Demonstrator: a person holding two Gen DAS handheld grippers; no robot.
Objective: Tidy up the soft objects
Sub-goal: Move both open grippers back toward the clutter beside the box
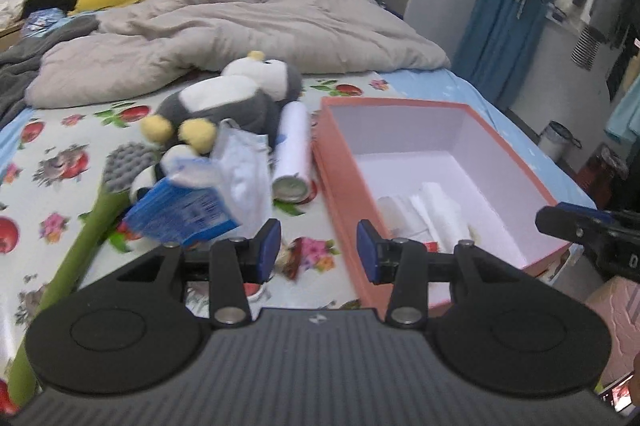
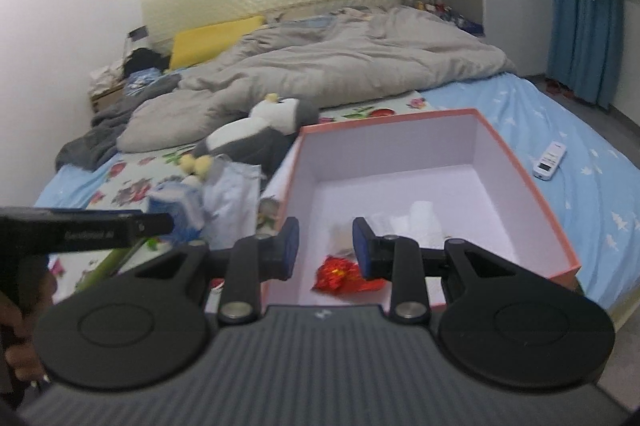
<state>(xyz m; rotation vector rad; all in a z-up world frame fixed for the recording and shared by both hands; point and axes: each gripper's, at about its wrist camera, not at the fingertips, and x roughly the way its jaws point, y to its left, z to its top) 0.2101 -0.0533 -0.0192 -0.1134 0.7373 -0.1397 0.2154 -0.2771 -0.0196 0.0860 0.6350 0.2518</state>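
The bed (image 1: 72, 145) carries an open pink box (image 1: 344, 161) near its foot edge, with bare blue sheet (image 2: 560, 129) to the box's right, where only a white remote (image 2: 551, 159) lies. A rumpled grey duvet (image 1: 248, 29) fills the head end.

The left gripper (image 1: 318, 252) hangs over the flowered sheet just left of the box's near corner, jaws partly apart with nothing between them. The right gripper (image 2: 325, 248) hangs above the near end of the box, jaws apart by a narrower gap and empty; a red wrapper (image 2: 340, 276) and some white packets (image 2: 404, 222) lie on the box floor below it.

The toy penguin (image 1: 228, 97) lies on its back beyond the left gripper, just left of the box, long axis running away from the camera, head toward the duvet, yellow feet (image 1: 176, 129) toward the gripper. In front of it sit a crumpled white bag (image 1: 244, 169) and a blue packet (image 1: 180, 214); a white can (image 1: 294, 149) lies on its side between penguin and box, and a green roll (image 1: 76, 254) angles off to the left.
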